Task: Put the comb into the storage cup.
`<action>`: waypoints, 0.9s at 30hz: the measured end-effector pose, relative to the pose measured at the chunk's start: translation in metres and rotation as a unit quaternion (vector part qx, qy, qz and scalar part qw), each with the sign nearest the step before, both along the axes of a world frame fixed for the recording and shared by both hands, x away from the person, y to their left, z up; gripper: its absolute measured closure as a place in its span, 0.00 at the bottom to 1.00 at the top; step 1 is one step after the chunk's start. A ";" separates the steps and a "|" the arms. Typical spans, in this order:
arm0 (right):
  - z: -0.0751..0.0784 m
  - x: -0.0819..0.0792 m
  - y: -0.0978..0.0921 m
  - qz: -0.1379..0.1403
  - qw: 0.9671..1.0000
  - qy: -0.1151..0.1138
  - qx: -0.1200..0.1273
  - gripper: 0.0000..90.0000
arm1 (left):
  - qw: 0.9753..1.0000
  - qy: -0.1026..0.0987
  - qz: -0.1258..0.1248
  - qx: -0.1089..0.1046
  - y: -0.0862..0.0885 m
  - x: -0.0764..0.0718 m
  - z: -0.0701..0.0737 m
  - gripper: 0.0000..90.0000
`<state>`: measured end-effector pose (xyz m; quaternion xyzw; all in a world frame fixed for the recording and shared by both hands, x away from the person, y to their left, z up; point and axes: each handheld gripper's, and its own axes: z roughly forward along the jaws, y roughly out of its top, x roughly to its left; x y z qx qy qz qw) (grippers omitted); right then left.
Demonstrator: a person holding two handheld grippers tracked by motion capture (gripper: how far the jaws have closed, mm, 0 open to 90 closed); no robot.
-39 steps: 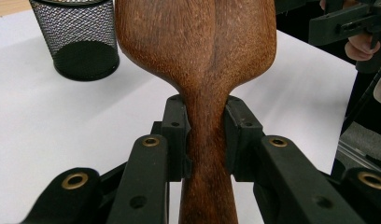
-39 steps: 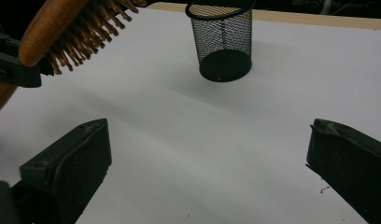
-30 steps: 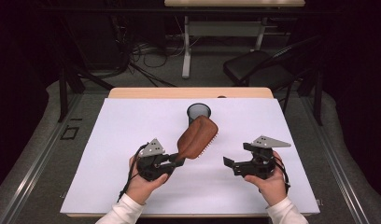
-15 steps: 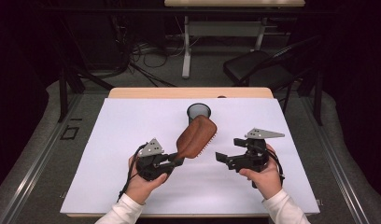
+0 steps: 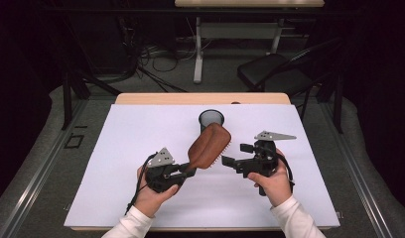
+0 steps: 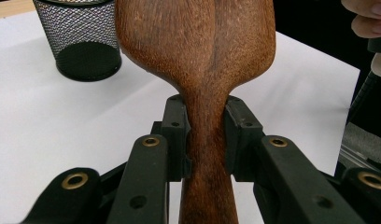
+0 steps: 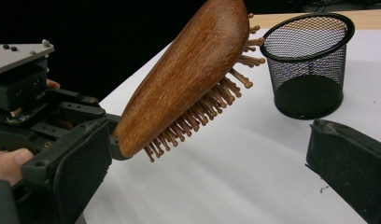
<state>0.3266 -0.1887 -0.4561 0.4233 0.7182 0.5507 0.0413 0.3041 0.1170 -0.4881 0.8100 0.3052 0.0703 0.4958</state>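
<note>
Left gripper (image 5: 186, 172) has its jaws clamped on the neck of the brush (image 5: 209, 145), held off the surface with the long axis tilting up toward the cup (image 5: 211, 119) (pins face right). Right gripper (image 5: 235, 155) sits just beside the head, jaws wide

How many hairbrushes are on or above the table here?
1. A wooden hairbrush is held off the white table by its handle in the left gripper, beside the mesh cup; the open right gripper faces its bristles.
</note>
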 end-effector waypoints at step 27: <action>-0.006 0.020 0.012 0.003 0.997 0.054 0.046 0.03 | 1.000 0.000 -0.004 0.002 -0.004 -0.002 -0.004 0.81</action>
